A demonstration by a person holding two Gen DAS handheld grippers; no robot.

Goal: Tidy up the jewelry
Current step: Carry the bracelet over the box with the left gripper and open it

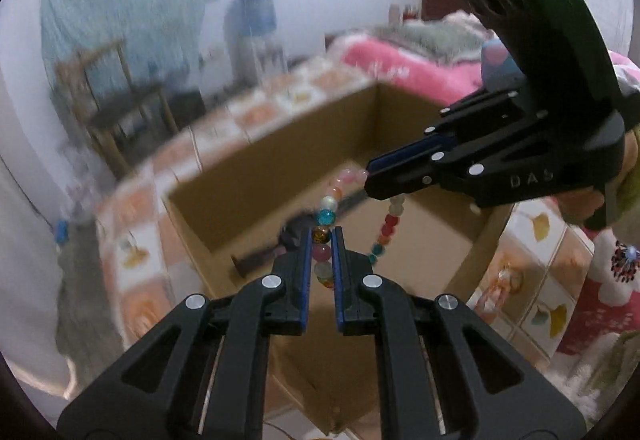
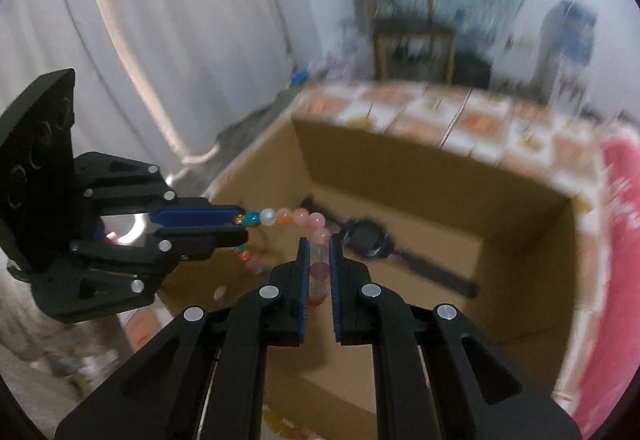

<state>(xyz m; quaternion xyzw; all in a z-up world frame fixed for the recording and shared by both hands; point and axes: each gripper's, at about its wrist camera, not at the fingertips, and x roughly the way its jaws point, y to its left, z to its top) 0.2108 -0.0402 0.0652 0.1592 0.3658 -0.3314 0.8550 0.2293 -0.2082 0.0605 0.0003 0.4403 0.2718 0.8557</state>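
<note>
A bead bracelet (image 1: 329, 209) of pink, orange, teal and clear beads hangs stretched between both grippers above an open cardboard box (image 1: 256, 168). My left gripper (image 1: 322, 234) is shut on one end of it. My right gripper (image 1: 370, 176) comes in from the right and is shut on the other end. In the right wrist view the bracelet (image 2: 286, 217) runs from the left gripper (image 2: 242, 226) to my right gripper (image 2: 319, 242). A dark watch (image 2: 370, 234) with a strap lies on the box floor.
The box (image 2: 440, 176) stands on a cloth (image 1: 136, 224) with an orange and white square pattern. A pink blanket (image 1: 400, 68) lies behind it. A wooden chair (image 2: 412, 36) and white curtain (image 2: 160, 40) are further off. A hand (image 1: 580, 200) holds the right gripper.
</note>
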